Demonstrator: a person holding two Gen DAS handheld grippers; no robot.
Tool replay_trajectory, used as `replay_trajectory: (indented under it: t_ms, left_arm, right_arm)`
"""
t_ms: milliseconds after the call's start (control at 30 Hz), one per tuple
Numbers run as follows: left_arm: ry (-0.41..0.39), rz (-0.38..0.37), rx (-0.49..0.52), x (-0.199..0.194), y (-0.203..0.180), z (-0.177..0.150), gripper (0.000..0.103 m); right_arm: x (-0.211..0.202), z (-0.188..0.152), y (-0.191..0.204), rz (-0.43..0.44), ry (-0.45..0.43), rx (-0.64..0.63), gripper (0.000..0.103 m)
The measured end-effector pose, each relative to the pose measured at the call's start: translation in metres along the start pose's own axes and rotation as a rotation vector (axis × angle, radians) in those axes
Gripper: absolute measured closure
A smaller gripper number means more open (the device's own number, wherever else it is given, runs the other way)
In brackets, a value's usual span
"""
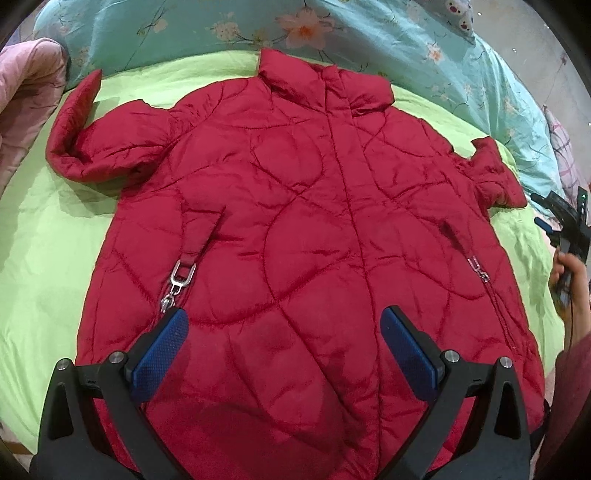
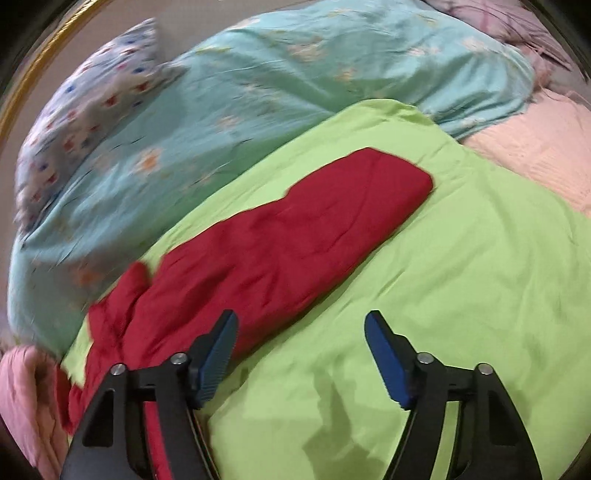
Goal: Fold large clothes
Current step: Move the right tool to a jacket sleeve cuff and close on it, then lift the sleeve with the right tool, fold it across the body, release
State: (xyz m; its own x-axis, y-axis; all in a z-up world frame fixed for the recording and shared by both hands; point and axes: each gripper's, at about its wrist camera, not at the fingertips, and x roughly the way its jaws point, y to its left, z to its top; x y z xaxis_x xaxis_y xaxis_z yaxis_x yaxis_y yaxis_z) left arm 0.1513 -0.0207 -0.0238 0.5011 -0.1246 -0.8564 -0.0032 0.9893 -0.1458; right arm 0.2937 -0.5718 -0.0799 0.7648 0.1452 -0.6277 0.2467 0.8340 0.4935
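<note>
Far left: rumpled pink quilted blanket (image 1: 26, 96) at the bed's edge, clear of the work

Lime-green bed sheet (image 1: 44, 236) spread under everything; smooth enough, a few soft creases

Red quilted puffer jacket (image 1: 295, 206) flat on the sheet, front up, collar away from the left wrist camera, hem nearest. Left sleeve (image 1: 85, 144) bent upward at the cuff, not yet folded in. Silver metal zip pull (image 1: 179, 280) on the left pocket, just beyond one pad

Left claw (image 1: 284, 350) above the lower front panel, jaws wide apart, nothing between the pads, no contact visible

Right sleeve (image 1: 491, 173) bunched short by the shoulder

Right claw (image 2: 301, 354) at the jacket's right side, jaws apart and empty; right wrist view blurred, so contact with cloth cannot be told. Hand (image 1: 567, 273) on its grip at the left view's right edge

Behind: turquoise floral duvet (image 1: 369, 33), printed pillow (image 2: 85, 96)

Risks, as judged:
- slick padded shell likely to slip from a shallow pinch
- pad catching the zip pull, dragging the panel askew
- bunched right sleeve trapped inside a fold, leaving a lump
- sheet pinched along with the hem
</note>
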Motion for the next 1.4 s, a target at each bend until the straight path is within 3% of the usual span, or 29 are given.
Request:
replay_trajectory:
  t_ms: [467,600,667,700,733,767,1100,1267,1400]
  left_arm:
    - [0.06,0.015,-0.008,0.037,0.002,0.01,0.0]
    - [0.057,0.014,-0.008,0.043,-0.001,0.017,0.0]
    - [0.056,0.011,-0.004,0.045,-0.004,0.021,0.0]
    - [0.055,0.005,-0.001,0.046,-0.006,0.023,0.0]
    - [0.053,-0.001,0.003,0.047,-0.008,0.025,0.0]
    - [0.051,-0.006,0.006,0.047,-0.011,0.027,0.0]
    - [0.036,-0.059,0.015,0.043,-0.027,0.033,0.0]
    - [0.02,-0.071,0.012,0.038,-0.026,0.035,0.0]
    - [0.007,-0.076,-0.006,0.032,-0.016,0.036,0.0]
  right_arm:
    - [0.076,0.054,-0.06,-0.04,-0.027,0.173,0.047]
    - [0.094,0.061,-0.075,-0.011,-0.016,0.231,0.052]
    - [0.097,0.063,-0.075,0.011,-0.032,0.238,0.063]
    - [0.097,0.064,-0.074,0.014,-0.035,0.235,0.08]
    - [0.096,0.064,-0.071,0.019,-0.038,0.225,0.09]
    - [0.094,0.065,-0.068,0.021,-0.042,0.215,0.092]
    - [0.035,0.063,0.001,0.177,-0.133,0.008,0.096]
    - [0.012,0.048,0.061,0.315,-0.11,-0.091,0.096]
    - [0.002,0.025,0.119,0.48,-0.045,-0.165,0.096]
